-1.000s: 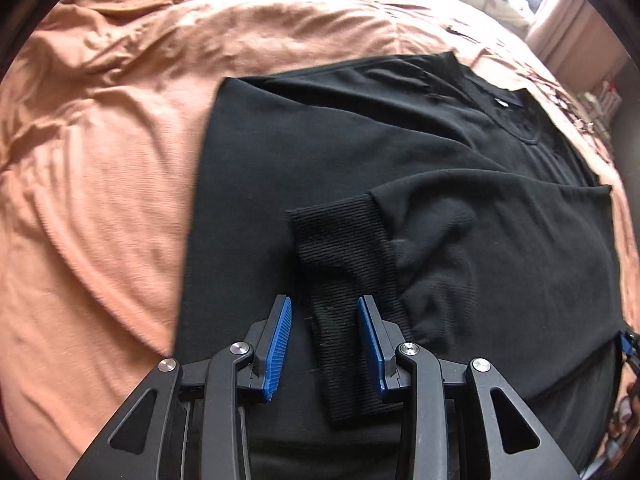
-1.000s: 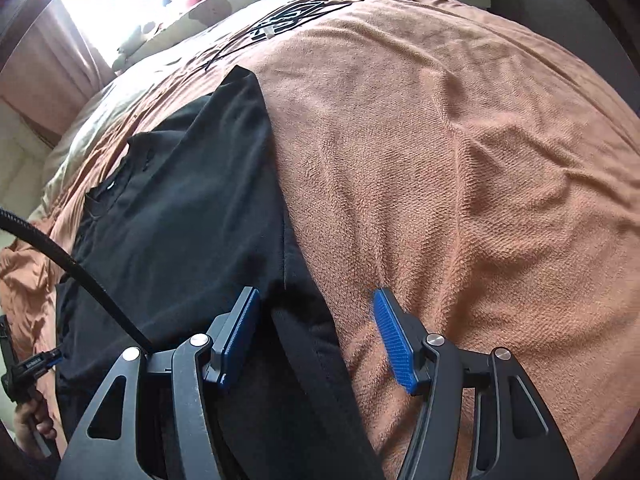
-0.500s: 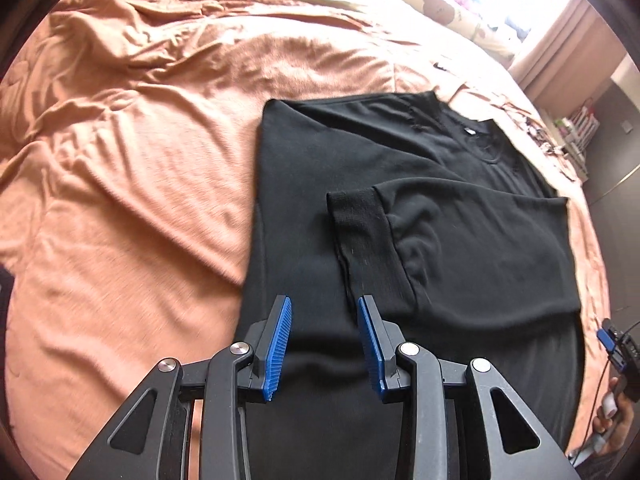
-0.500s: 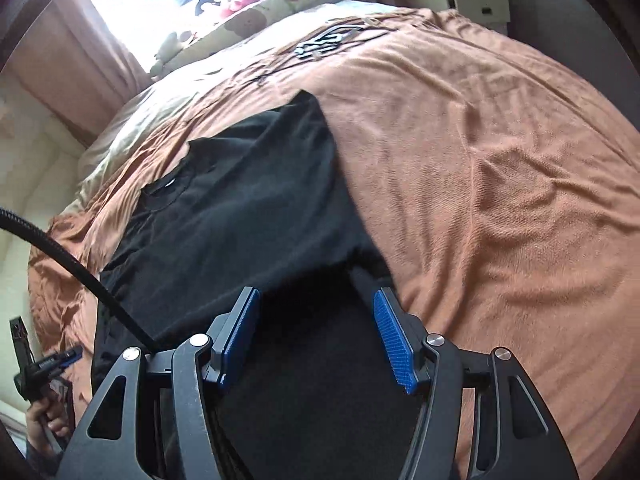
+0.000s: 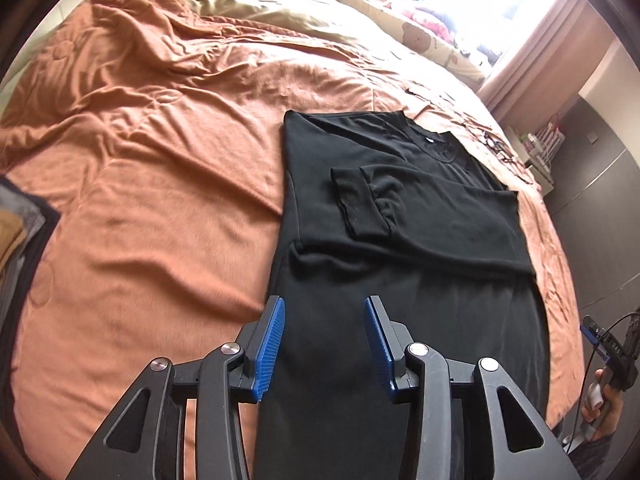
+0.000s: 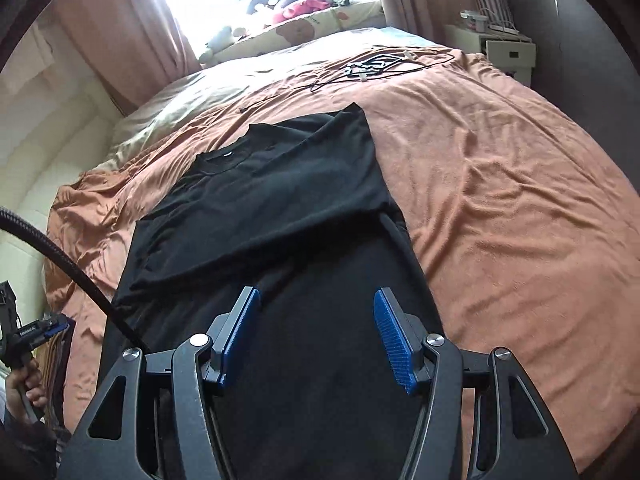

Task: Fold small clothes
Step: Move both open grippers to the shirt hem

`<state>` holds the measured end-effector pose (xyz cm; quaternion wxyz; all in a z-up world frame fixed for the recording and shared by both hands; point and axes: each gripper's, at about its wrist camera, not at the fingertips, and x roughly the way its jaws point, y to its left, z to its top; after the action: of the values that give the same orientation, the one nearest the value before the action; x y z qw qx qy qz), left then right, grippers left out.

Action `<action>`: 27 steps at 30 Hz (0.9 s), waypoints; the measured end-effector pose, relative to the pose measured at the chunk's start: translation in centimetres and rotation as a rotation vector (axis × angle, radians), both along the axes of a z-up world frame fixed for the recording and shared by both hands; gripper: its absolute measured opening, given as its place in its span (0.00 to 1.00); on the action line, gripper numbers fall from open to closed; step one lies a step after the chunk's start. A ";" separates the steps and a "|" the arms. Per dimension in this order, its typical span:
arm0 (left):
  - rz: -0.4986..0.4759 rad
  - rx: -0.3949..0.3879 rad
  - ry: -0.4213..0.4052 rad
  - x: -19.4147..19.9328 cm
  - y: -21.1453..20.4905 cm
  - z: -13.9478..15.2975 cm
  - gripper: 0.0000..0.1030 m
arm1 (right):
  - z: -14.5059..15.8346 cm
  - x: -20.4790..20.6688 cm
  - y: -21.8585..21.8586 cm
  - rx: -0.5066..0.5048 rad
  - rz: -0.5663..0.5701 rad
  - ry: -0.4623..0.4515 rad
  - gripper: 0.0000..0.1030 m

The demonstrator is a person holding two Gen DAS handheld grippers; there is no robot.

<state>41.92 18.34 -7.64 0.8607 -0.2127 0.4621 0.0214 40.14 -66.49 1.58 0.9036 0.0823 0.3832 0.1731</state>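
Rumpled orange bedding (image 5: 160, 184) carries the black sweater (image 5: 400, 240), sleeves folded across its chest, while the left gripper (image 5: 324, 344), jaws opening, and right gripper (image 6: 316, 336), jaws apart, hover empty above its hem, where a one-layer pinch could drag the sleeves loose.

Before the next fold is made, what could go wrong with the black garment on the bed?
1. The sleeve lies loose across the black garment; lifting the lower part may let it slide out.
2. The orange blanket underneath is wrinkled, so it might be pinched together with the cloth.
3. The left gripper, jaws opening and empty, and the right gripper, also empty, could grip uneven points and give a crooked fold.
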 end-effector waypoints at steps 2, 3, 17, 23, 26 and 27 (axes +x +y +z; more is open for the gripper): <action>0.007 -0.019 0.011 -1.6 0.0 0.5 0.42 | 0.7 -1.5 -0.5 -0.017 0.002 -0.007 0.56; 0.008 -0.015 0.002 -2.5 0.0 0.8 0.43 | 0.9 -2.4 -1.0 -0.022 0.005 -0.006 0.56; 0.004 0.014 -0.097 -12.7 -1.6 4.7 0.58 | 3.4 -12.9 -6.4 -0.058 0.041 -0.058 0.57; 0.001 0.032 -0.119 -16.4 -2.2 5.3 0.70 | 3.3 -16.3 -9.1 -0.045 0.045 -0.069 0.73; 0.002 0.032 -0.127 -18.0 -2.4 5.3 0.72 | 2.8 -17.6 -10.3 -0.041 0.043 -0.063 0.79; 0.005 0.034 -0.128 -18.6 -2.5 5.2 0.76 | 2.6 -18.0 -10.6 -0.039 0.046 -0.064 0.80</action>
<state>23.34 15.80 -2.44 0.8919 -0.2000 0.4052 0.0177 22.10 -77.10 4.22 0.9125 0.0505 0.3594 0.1890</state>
